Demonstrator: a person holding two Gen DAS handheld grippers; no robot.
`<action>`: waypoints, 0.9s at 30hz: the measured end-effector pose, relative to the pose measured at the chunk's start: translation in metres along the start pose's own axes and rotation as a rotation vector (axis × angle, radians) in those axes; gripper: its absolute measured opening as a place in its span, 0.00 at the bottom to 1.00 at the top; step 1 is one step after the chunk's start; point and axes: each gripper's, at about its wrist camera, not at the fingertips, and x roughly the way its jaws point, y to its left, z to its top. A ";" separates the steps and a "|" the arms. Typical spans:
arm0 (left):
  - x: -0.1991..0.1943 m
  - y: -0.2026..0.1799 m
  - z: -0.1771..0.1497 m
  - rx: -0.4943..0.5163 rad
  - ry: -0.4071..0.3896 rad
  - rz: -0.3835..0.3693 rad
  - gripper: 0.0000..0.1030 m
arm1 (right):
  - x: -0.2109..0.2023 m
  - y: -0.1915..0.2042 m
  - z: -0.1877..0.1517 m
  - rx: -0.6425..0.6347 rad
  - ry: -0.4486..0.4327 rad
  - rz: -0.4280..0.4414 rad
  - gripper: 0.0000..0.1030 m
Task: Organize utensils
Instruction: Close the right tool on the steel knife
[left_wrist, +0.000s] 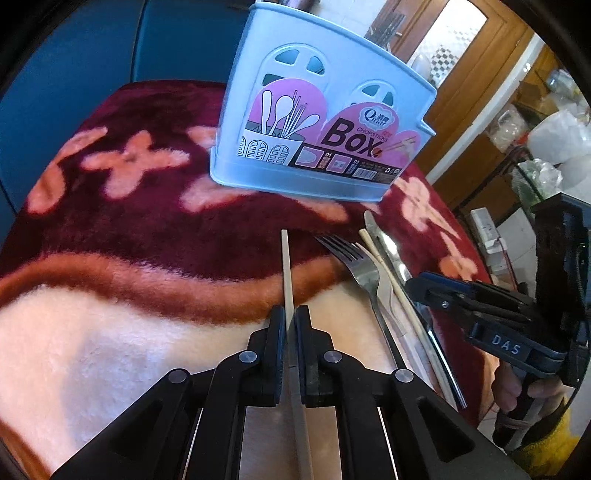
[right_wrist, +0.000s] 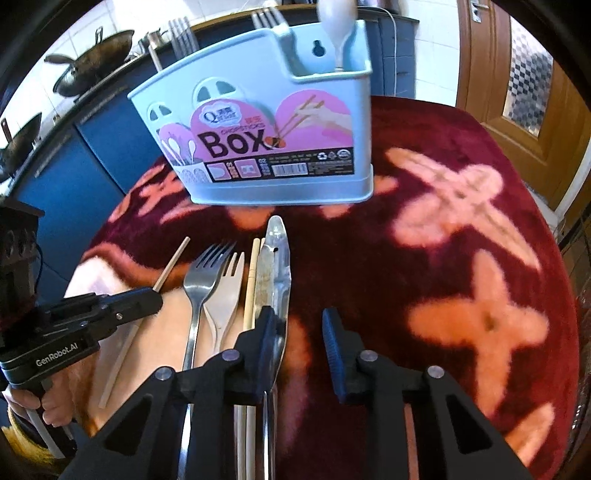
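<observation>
A light blue chopsticks box stands on the table; it also shows in the right wrist view, with a white spoon in its end pocket. My left gripper is shut on a pale chopstick, also visible in the right wrist view. A steel fork, a pale plastic fork, another chopstick and a steel knife lie side by side in front of the box. My right gripper is open, its left finger over the knife.
The table wears a fuzzy maroon cloth with pink flowers. Blue cabinets with woks stand behind on the left. A wooden door is on the right.
</observation>
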 end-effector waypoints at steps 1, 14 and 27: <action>0.000 0.001 0.000 0.000 -0.002 -0.006 0.07 | 0.000 0.003 0.001 -0.006 0.005 -0.004 0.24; 0.000 0.004 -0.002 -0.006 -0.012 -0.035 0.07 | -0.012 0.002 0.000 0.072 -0.019 -0.054 0.03; 0.004 -0.007 0.005 0.014 0.050 0.053 0.07 | -0.013 -0.022 -0.010 0.068 0.011 -0.040 0.11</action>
